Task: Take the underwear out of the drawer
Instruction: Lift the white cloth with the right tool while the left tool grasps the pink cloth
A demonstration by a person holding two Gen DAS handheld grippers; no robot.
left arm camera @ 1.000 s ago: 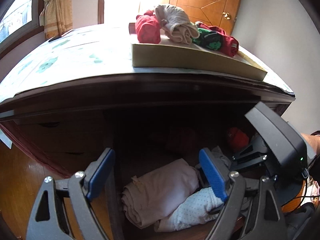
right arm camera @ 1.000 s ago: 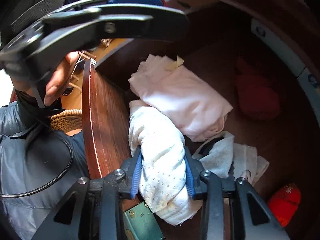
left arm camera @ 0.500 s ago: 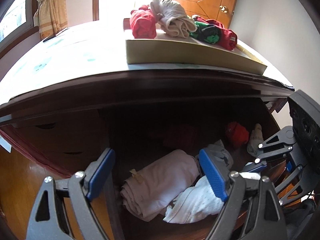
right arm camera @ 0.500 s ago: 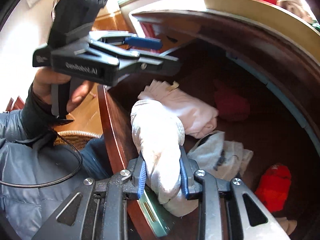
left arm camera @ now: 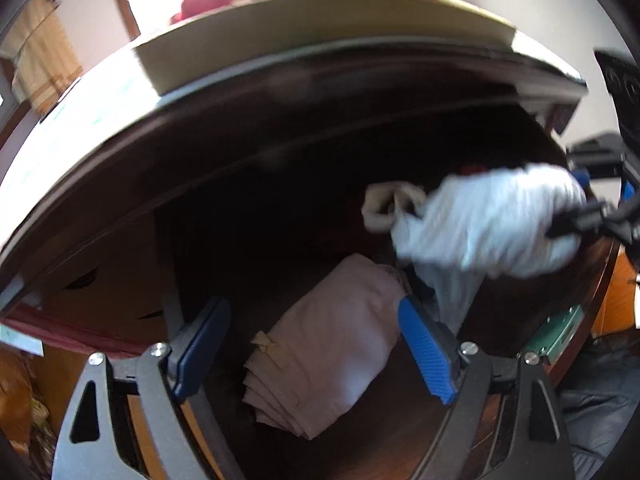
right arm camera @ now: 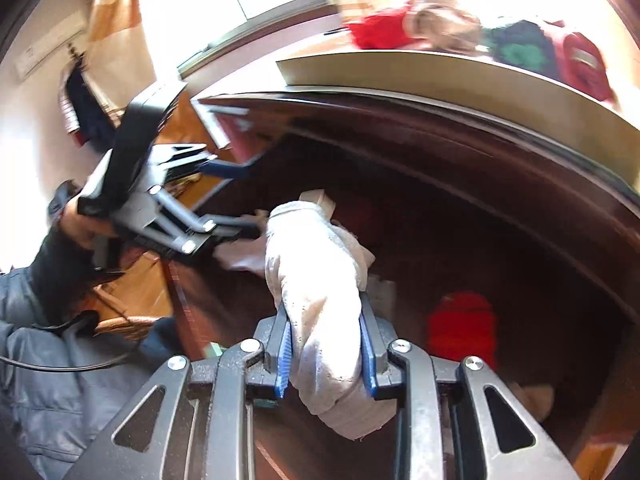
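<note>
R gripper (right arm camera: 325, 350) clamped on white underwear (right arm camera: 316, 280); lift clear of drawer (left arm camera: 592, 288) edge w/o snagging. L gripper (left arm camera: 316, 344) jaws apart, empty, above pink bundle (left arm camera: 328, 344).

Between the blue pads (right arm camera: 366, 354) of the right gripper (right arm camera: 325, 356) sits a white underwear roll (right arm camera: 316, 280), flecked with tiny dots; in the left wrist view it reads as a blurred white bundle. The gripper frames are dark grey with silver screws. Below the wide blue pads (left arm camera: 424, 350) of the left gripper (left arm camera: 316, 350) lies a pale pink folded garment (left arm camera: 324, 344). The drawer (left arm camera: 508, 320) is dark reddish-brown wood. Just right of the right gripper's fingers is a bright red bundle (right arm camera: 462, 326). Beyond both tools, a beige box (right arm camera: 460, 80) carries red, tan and green-on-dark clothing (right arm camera: 516, 50). A yellowish curtain (left arm camera: 42, 60) hangs far left. The sleeve (right arm camera: 40, 380) is blue-grey.
</note>
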